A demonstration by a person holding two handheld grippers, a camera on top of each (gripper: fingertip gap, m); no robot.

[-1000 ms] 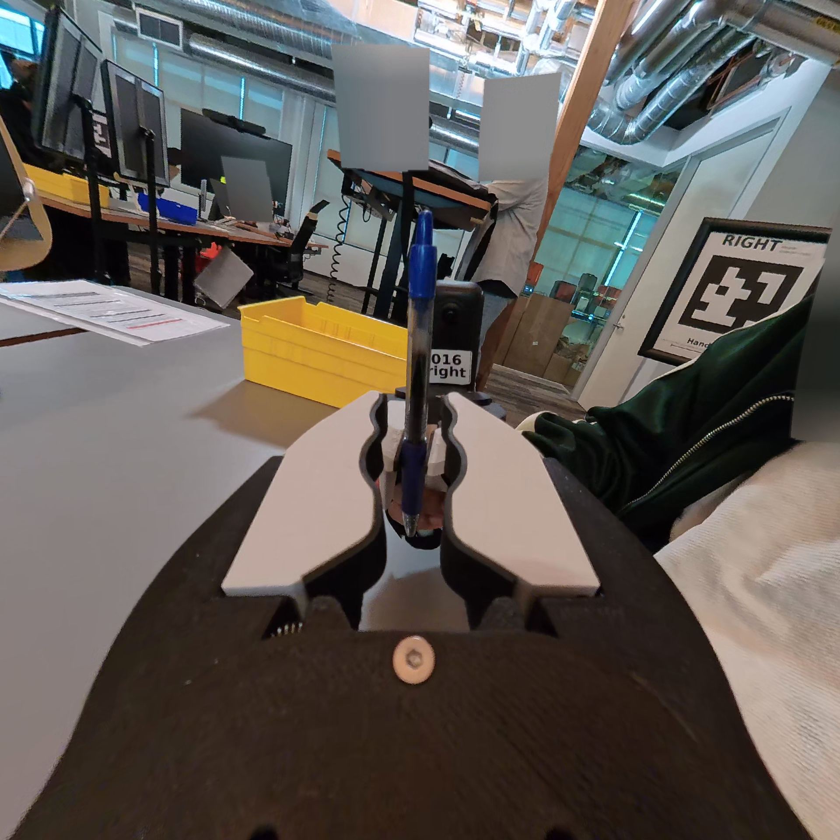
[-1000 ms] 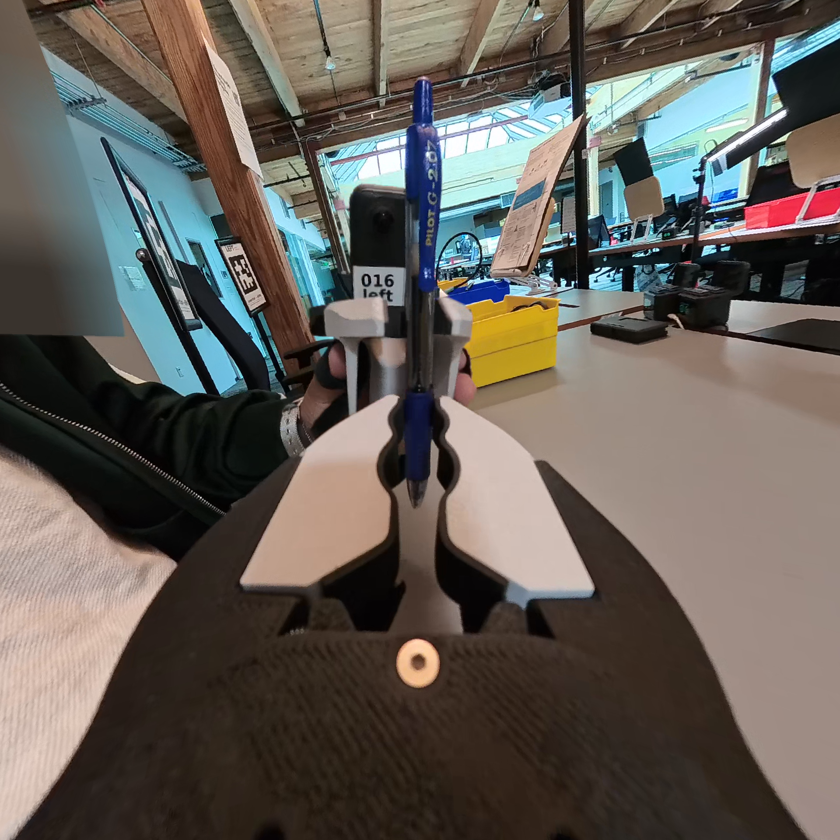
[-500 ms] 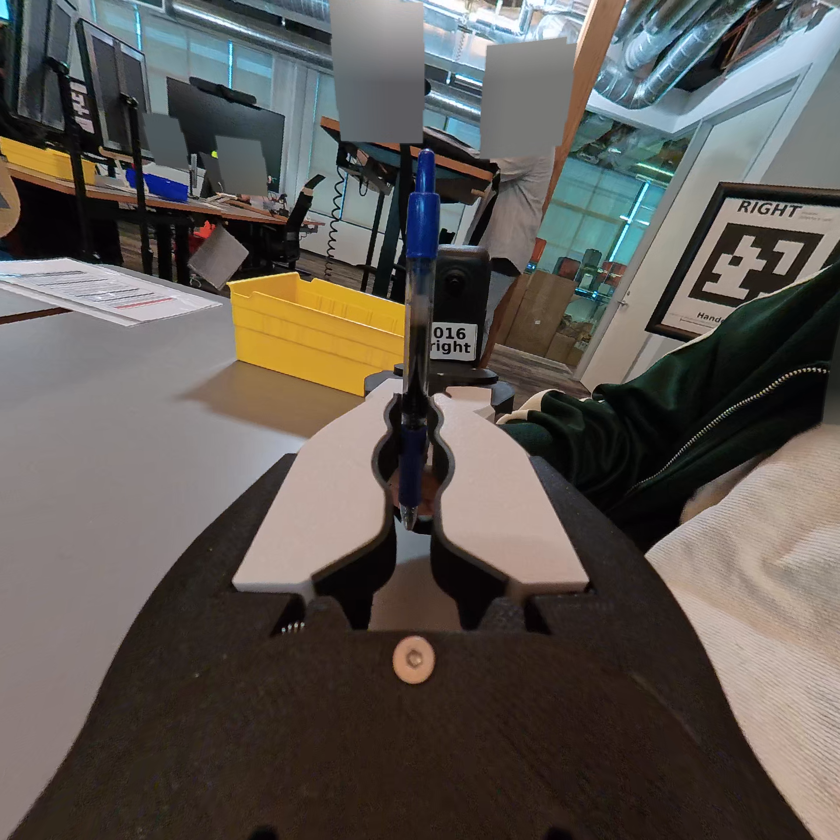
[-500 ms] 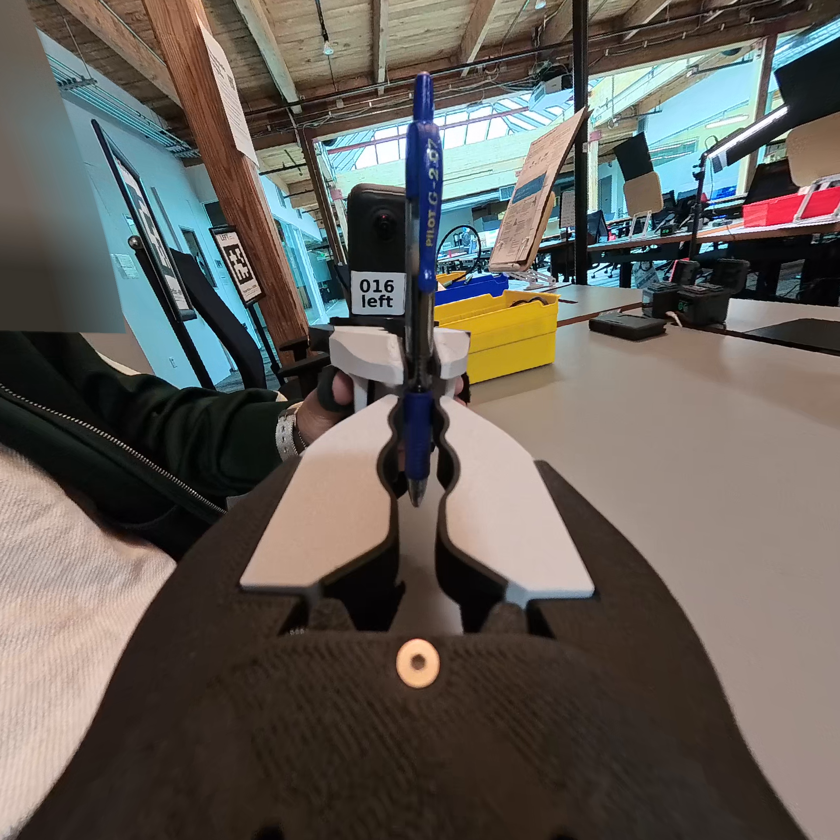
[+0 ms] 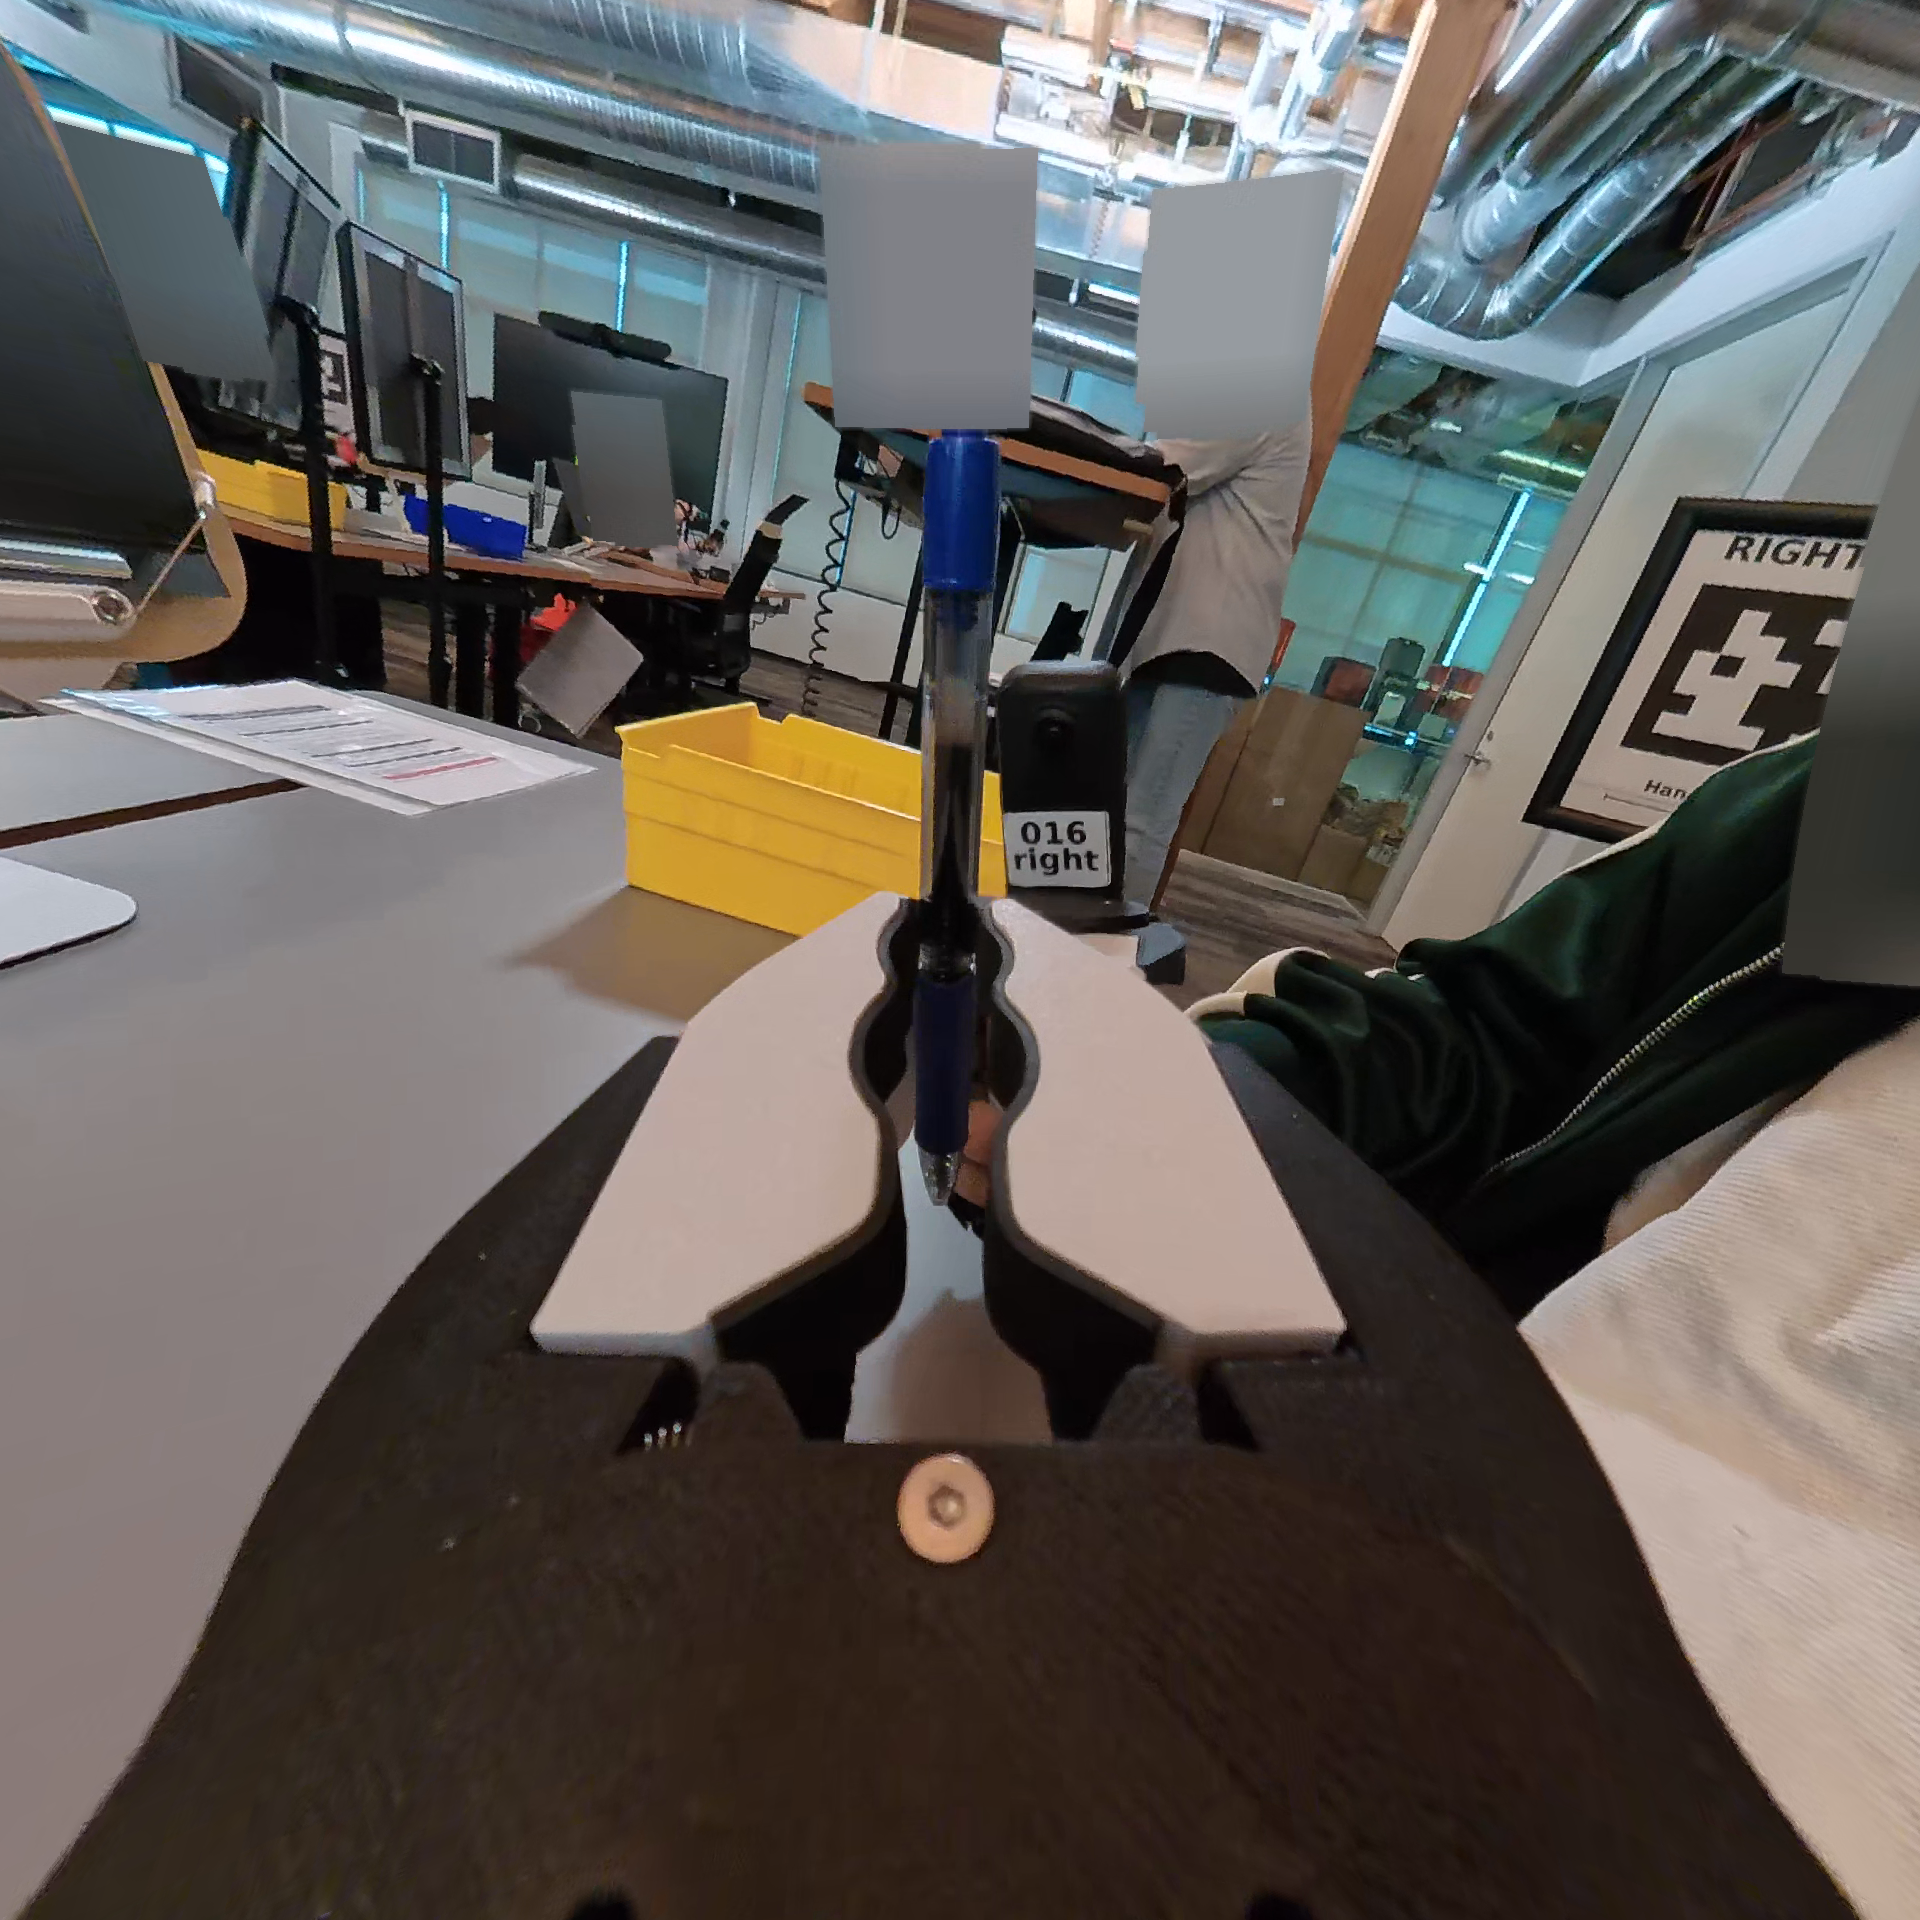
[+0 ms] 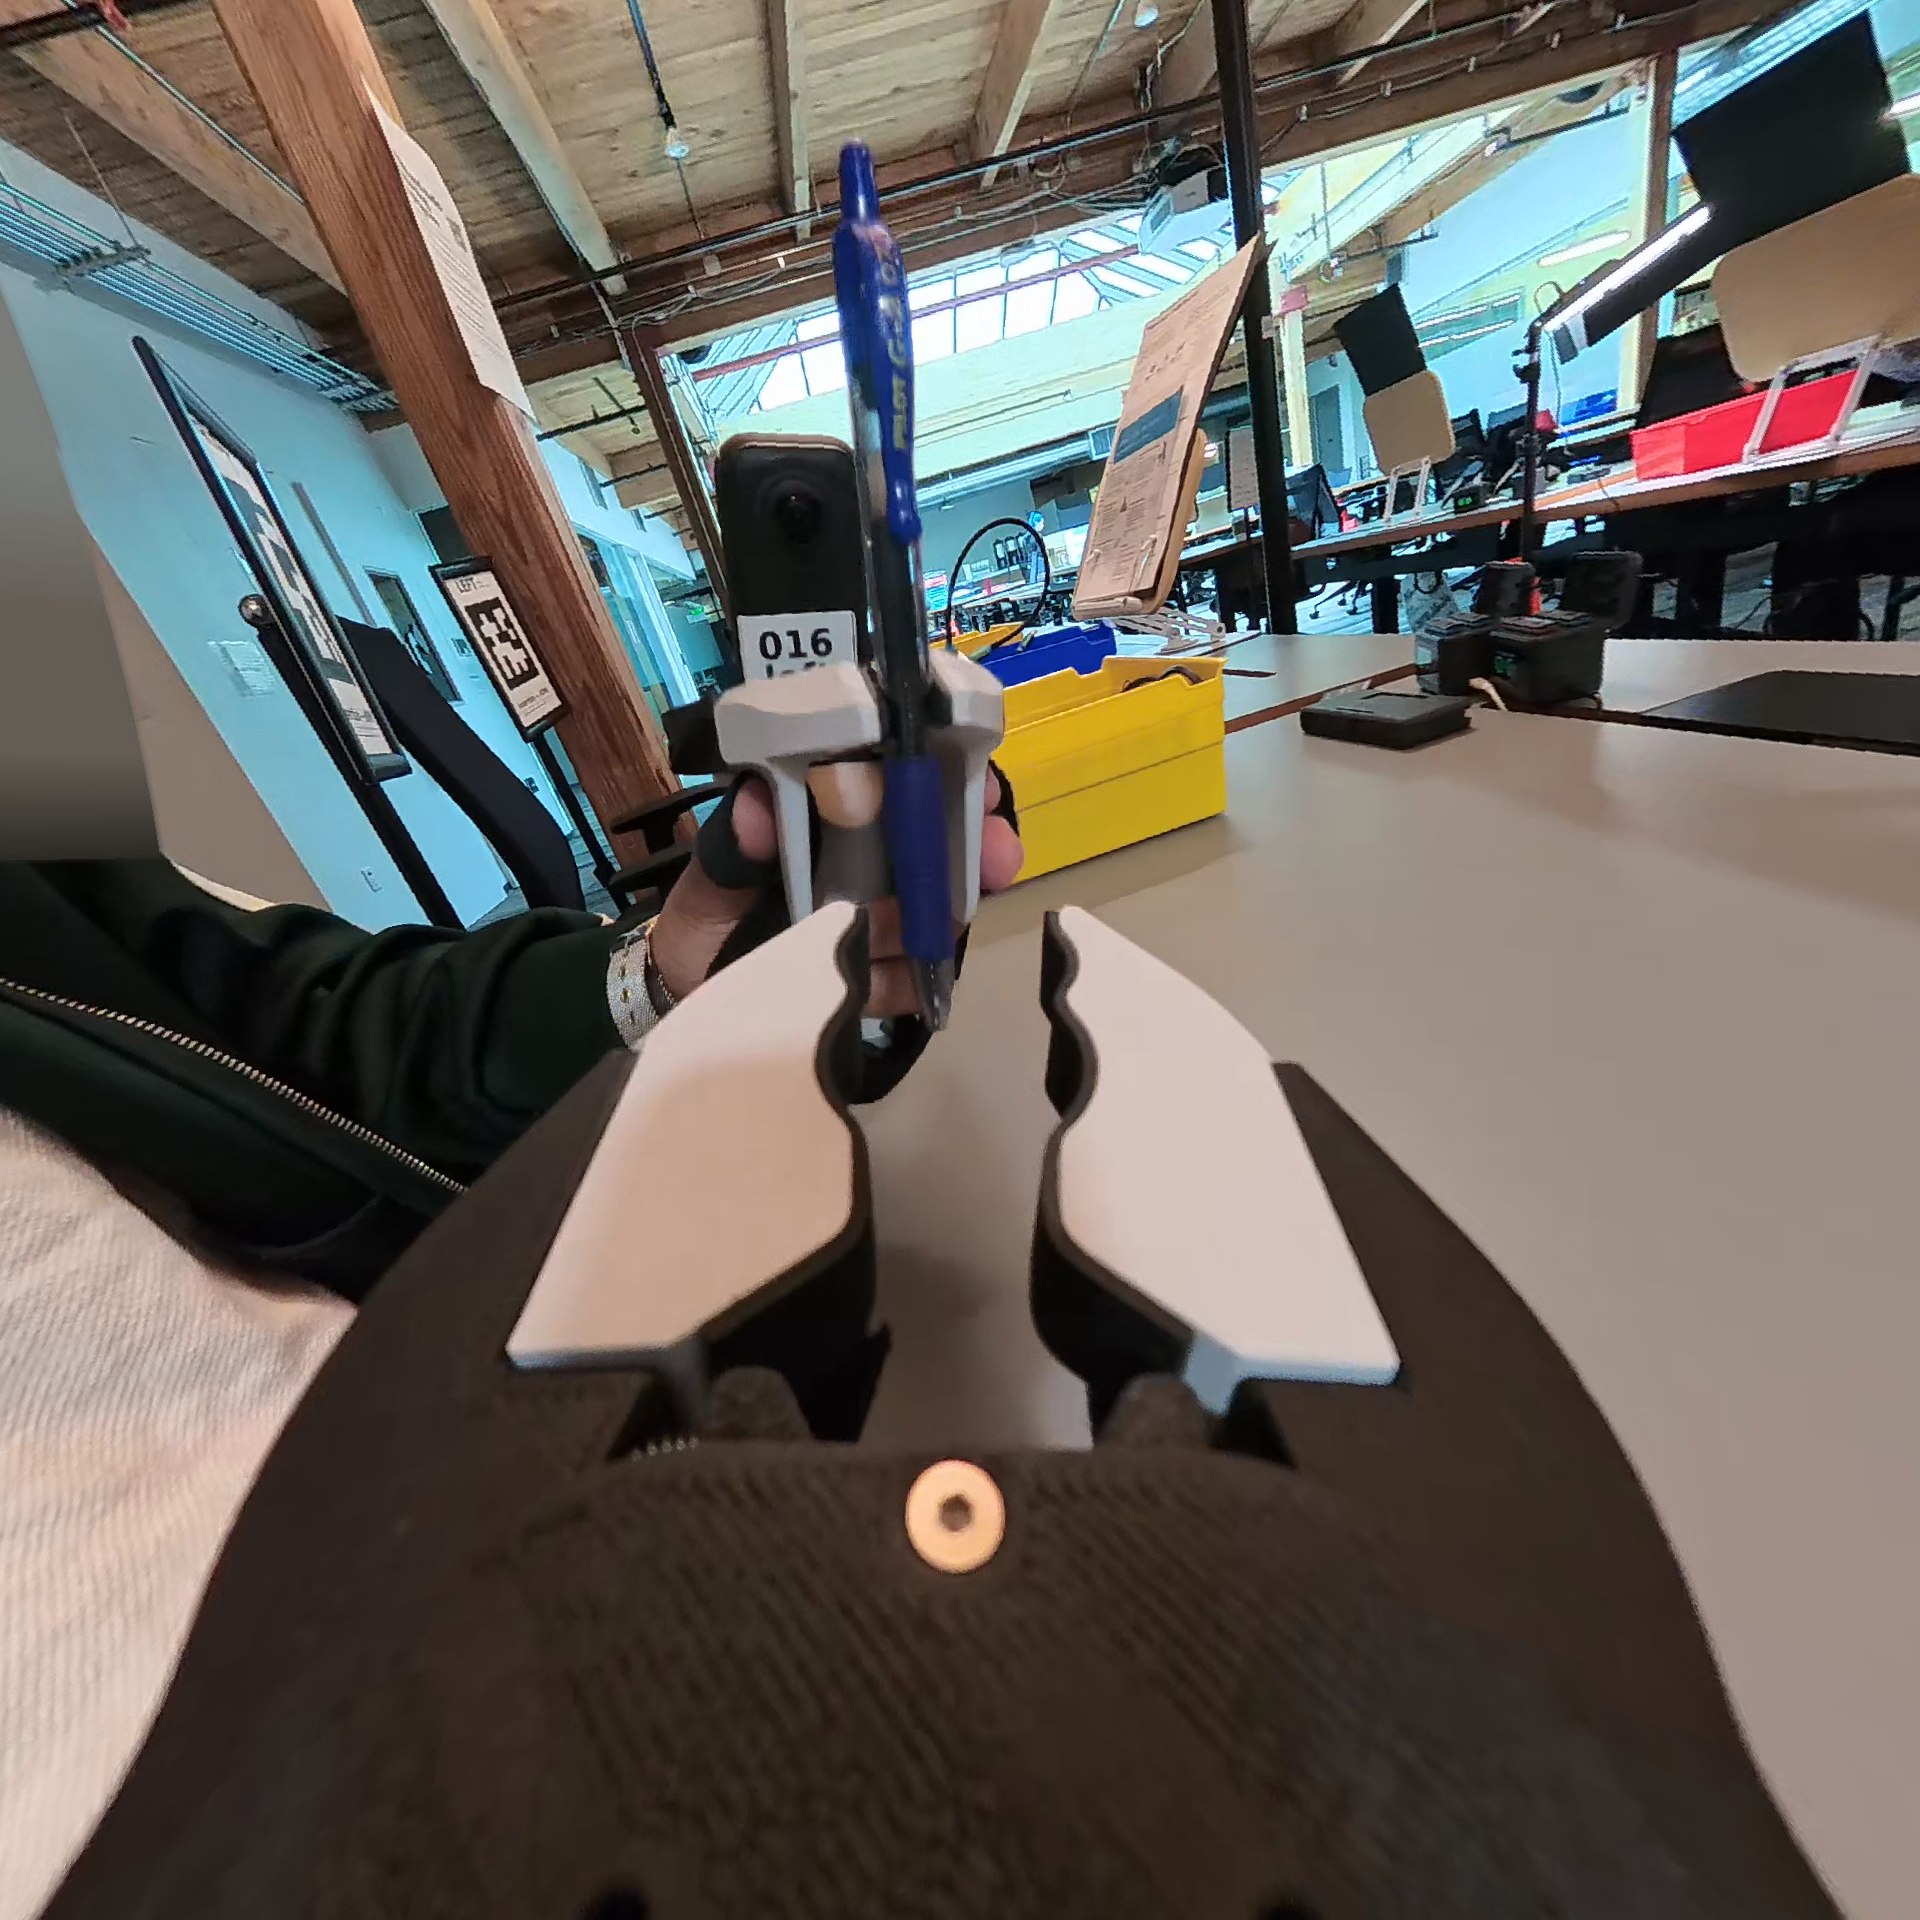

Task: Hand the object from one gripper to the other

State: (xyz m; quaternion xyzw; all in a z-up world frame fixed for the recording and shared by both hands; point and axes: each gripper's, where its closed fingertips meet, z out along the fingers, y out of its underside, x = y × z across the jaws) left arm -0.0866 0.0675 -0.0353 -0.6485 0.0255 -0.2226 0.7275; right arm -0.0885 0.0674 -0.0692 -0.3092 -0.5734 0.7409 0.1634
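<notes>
The blue pen (image 5: 951, 790) stands nearly upright, tip down, clamped at its rubber grip section btwn the fingers of the left gripper (image 5: 943, 1023), which are closed on it; the long axis runs vertical, w/ most of the barrel and the cap end sticking up above the fingers. In the right wrist view the same pen (image 6: 891, 582) shows pinched in the left gripper (image 6: 883, 769), leaning a touch off vertical. The right gripper (image 6: 951, 971) has its jaws spread wide w/ nothing btwn them; the pen tip sits just beyond and slightly left of the gap, not inside it. So the handover looks done toward the left side, and the right one appears free to back away. Everything hangs over a grey table (image 6: 1507, 987), w/ a yellow bin (image 5: 758, 800) well behind. The left is the only one touching the pen.
</notes>
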